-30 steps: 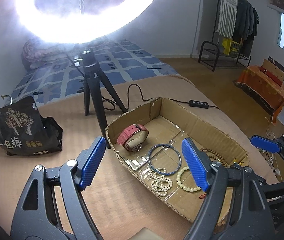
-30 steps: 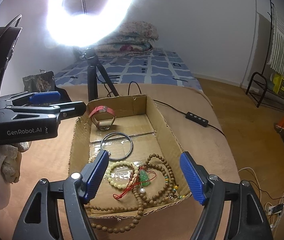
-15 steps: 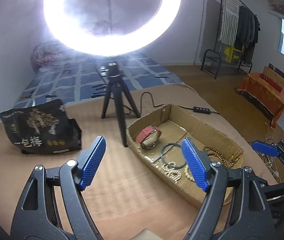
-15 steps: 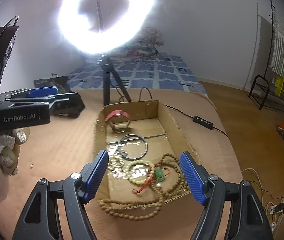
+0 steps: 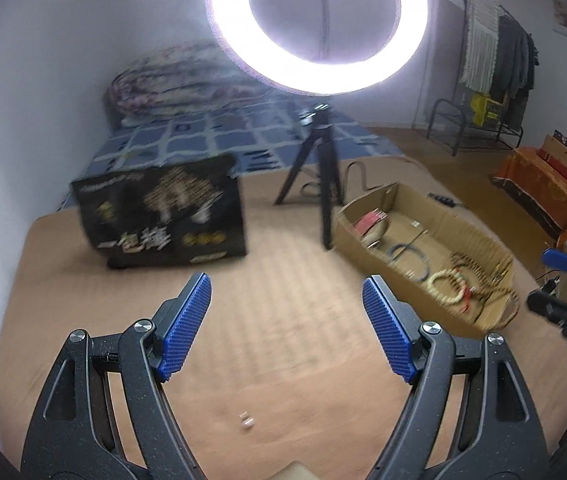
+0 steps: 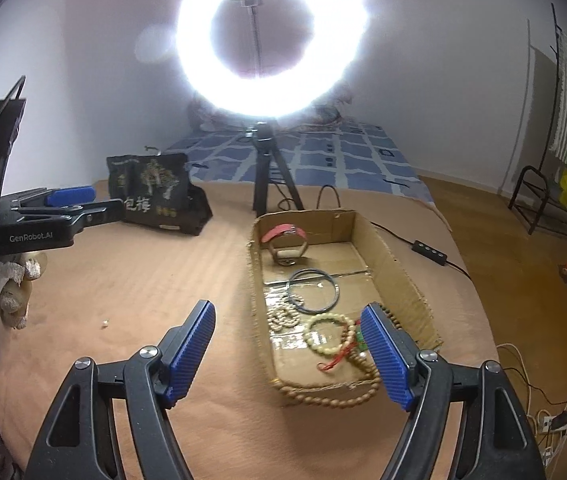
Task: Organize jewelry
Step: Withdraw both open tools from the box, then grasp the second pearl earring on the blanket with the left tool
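Both hand-held grippers released and empty over the tan desk, jewelry in the cardboard box.

Left hand-held gripper (image 5: 285,332) gapes over bare desk (image 5: 283,280), box well off to its right. Right hand-held gripper (image 6: 289,354) gapes, hovering at the near left corner of the cardboard box (image 6: 395,256). Inside: red-strap watch (image 6: 285,240) at far end, dark bangle (image 6: 314,290) mid, pale bead bracelet (image 6: 329,334) and brown bead strand (image 6: 323,398) near end, strand draped over the near wall. Black bag (image 6: 159,194) and ring light (image 6: 269,36) behind.
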The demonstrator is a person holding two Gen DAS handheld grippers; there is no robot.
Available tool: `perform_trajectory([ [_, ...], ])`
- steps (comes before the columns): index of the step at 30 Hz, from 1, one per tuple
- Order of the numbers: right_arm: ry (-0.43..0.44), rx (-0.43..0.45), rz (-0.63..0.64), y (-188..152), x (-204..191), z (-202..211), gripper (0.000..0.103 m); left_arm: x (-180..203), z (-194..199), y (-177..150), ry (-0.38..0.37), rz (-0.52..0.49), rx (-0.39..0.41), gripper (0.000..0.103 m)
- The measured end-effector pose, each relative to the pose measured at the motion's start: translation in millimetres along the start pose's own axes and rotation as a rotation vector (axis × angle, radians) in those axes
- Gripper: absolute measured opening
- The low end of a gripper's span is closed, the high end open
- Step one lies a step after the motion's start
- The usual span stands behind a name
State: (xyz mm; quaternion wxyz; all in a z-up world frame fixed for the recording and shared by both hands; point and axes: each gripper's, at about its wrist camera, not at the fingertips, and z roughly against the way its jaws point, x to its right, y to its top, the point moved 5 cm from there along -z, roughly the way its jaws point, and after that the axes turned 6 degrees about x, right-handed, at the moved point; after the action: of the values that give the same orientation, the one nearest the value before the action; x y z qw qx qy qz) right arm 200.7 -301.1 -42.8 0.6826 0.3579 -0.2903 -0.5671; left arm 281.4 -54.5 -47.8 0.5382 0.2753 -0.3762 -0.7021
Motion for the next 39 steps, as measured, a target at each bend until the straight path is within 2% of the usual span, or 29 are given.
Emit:
perform_trajectory([
  [6,0.015,-0.009,0.045,-8,-20,6,0.078,-41,2,-42,0.025,0.053,-0.065,0.080],
  [10,0.023,-0.017,0.050,-13,-26,6,0.078,-50,-2,-74,0.022,0.068,-0.121,0.071],
  [17,0.030,-0.043,0.051,-25,-29,3,0.078,-45,-14,-122,-0.015,0.063,-0.219,0.041],
  [20,0.031,-0.056,0.049,-32,-30,1,0.078,-39,-19,-138,-0.030,0.059,-0.244,0.039],
  [22,0.035,-0.068,0.044,-38,-30,0,0.078,-36,-22,-143,-0.042,0.071,-0.254,0.034],
  [31,0.044,-0.097,0.029,-55,-33,-2,0.078,-34,-37,-145,-0.045,0.092,-0.255,0.034],
  [33,0.046,-0.100,0.030,-56,-34,-2,0.078,-37,-41,-144,-0.046,0.109,-0.257,0.026],
  [37,0.049,-0.104,0.037,-56,-37,-3,0.078,-39,-47,-146,-0.035,0.112,-0.265,0.021],
  [39,0.051,-0.104,0.039,-56,-37,-3,0.078,-40,-48,-147,-0.028,0.104,-0.265,0.016],
])
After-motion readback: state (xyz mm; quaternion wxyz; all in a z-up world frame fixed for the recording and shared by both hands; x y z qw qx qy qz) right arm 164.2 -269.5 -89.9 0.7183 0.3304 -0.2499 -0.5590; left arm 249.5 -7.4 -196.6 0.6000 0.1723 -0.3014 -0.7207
